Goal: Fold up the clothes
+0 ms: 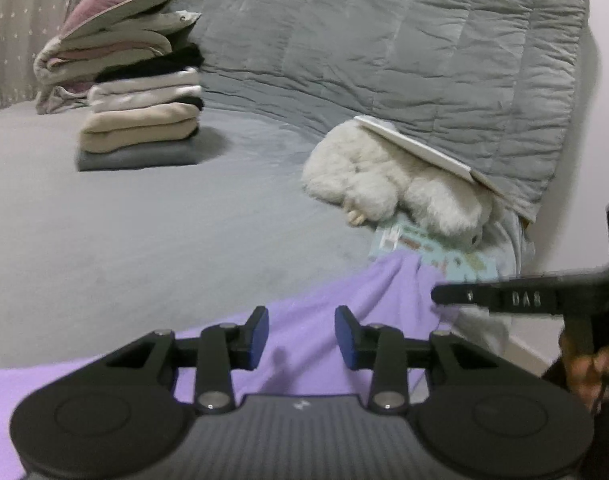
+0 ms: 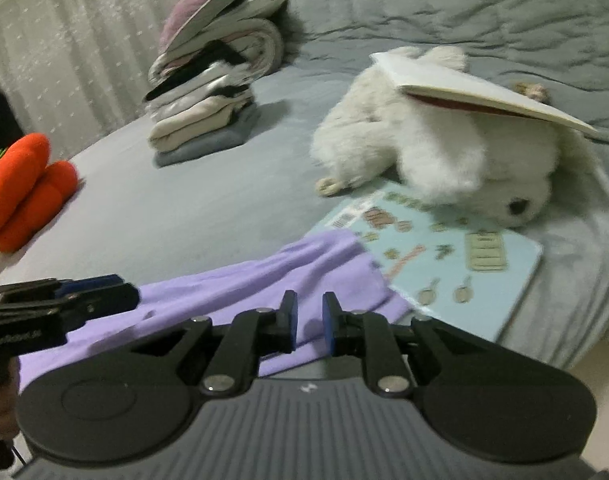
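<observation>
While both grippers hover with jaws parted, gripping nothing, the left gripper and right gripper sit over a soft lilac garment rumpled on the grey bed; a fluffy white plush lies at two o'clock.

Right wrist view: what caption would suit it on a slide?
Right gripper open over a purple garment on a grey bed, beside a white plush and folded stack.
</observation>
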